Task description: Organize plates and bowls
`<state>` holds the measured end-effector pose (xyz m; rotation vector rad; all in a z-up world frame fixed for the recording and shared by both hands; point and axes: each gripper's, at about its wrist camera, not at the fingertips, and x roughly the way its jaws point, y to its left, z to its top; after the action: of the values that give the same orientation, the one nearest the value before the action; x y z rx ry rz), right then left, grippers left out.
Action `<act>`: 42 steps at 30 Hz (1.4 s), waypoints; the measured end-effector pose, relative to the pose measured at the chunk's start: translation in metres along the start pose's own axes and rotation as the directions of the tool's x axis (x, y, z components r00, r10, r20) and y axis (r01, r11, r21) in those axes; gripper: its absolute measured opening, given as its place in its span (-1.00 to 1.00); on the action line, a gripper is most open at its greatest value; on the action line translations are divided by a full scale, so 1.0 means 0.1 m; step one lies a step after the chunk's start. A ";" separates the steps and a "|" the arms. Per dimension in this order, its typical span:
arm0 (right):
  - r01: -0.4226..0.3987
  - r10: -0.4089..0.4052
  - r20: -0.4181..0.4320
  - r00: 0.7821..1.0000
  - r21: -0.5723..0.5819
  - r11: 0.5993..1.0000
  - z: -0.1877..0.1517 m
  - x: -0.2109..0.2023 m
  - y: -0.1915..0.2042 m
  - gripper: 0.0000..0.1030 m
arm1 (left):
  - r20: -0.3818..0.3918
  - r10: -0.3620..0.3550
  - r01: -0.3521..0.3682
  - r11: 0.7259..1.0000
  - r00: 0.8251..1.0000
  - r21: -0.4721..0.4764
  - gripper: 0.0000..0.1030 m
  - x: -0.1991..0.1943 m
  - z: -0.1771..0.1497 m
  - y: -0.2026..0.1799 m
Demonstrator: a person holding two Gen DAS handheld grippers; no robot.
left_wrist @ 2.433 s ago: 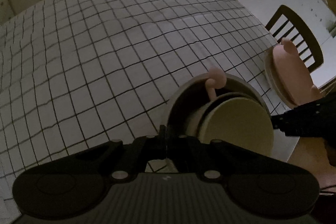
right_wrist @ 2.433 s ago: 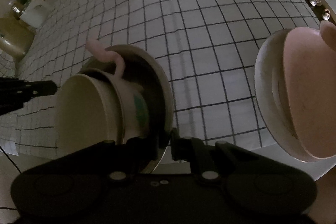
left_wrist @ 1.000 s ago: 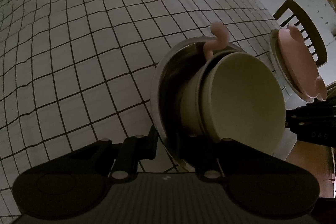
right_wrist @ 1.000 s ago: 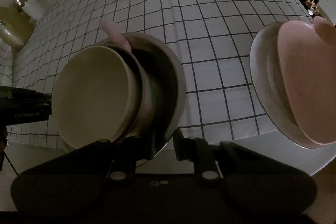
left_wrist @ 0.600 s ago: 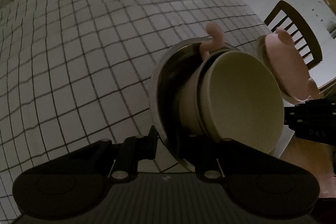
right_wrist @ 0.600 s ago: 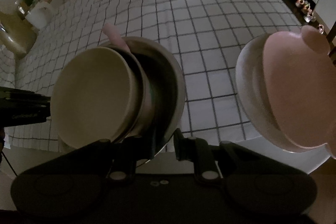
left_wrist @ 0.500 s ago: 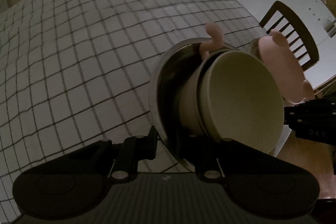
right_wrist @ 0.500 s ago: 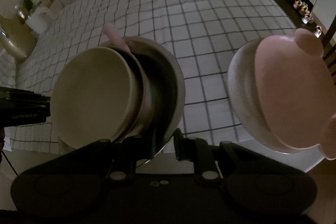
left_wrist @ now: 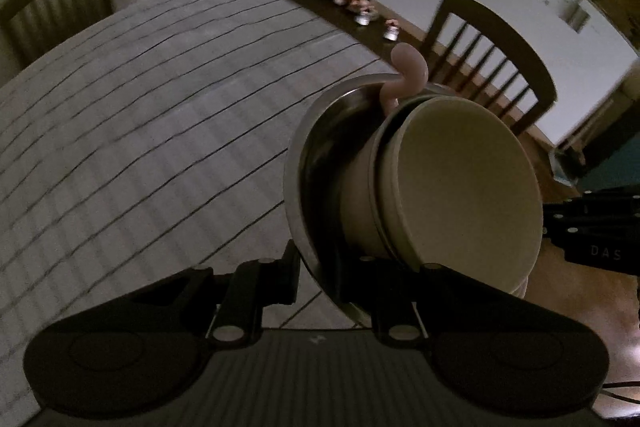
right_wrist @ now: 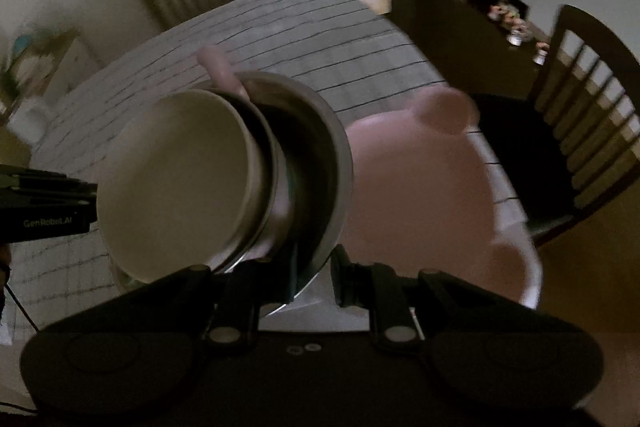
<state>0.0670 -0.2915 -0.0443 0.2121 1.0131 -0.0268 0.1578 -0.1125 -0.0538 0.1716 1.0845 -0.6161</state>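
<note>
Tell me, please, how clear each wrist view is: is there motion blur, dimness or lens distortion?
Left wrist view: dim; the checked tablecloth is smeared into streaks, while the held steel bowl stays sharp; fisheye bends the grid. Right wrist view: equally dim; the pink plate and chairs are blurred, the cream bowl crisp.

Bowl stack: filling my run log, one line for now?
left tool: shut on metal bowl | right tool: same rim | cream bowls nested

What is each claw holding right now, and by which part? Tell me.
Both grip the metal bowl with the nested cream bowls by its rim: left claw on one side, right claw on the opposite side.
</note>
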 end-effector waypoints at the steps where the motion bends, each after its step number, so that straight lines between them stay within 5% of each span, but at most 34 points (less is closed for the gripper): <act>1: 0.009 -0.009 0.005 1.000 0.016 1.000 0.01 -0.01 -0.09 -0.66 | -0.002 -0.007 0.007 1.000 1.000 0.015 -0.70 0.06 0.05 -0.07; 14: 0.097 -0.097 -0.006 0.995 0.159 0.982 0.04 0.15 -0.92 -0.65 | -0.049 -0.047 0.053 0.992 0.998 0.117 -0.70 0.77 0.44 -0.70; 33: 0.136 -0.129 -0.051 0.990 0.154 0.979 -0.06 0.34 -0.95 -0.52 | -0.086 -0.044 0.051 0.995 0.995 0.084 -0.68 1.02 0.36 -0.64; 38: 0.153 -0.149 -0.041 0.988 0.157 0.976 -0.09 0.28 -0.94 -0.44 | -0.045 0.012 -0.007 0.993 0.999 0.119 -0.52 0.92 0.33 -0.69; 42: 0.152 -0.153 -0.011 0.988 0.164 0.975 -0.15 0.19 -0.93 -0.35 | -0.006 0.026 -0.025 0.992 1.000 0.120 -0.21 0.79 0.29 -0.65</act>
<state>0.0534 -0.3783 -0.0828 0.2844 1.0242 -0.2514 0.1699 -0.2084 -0.0983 0.2918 1.0520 -0.6586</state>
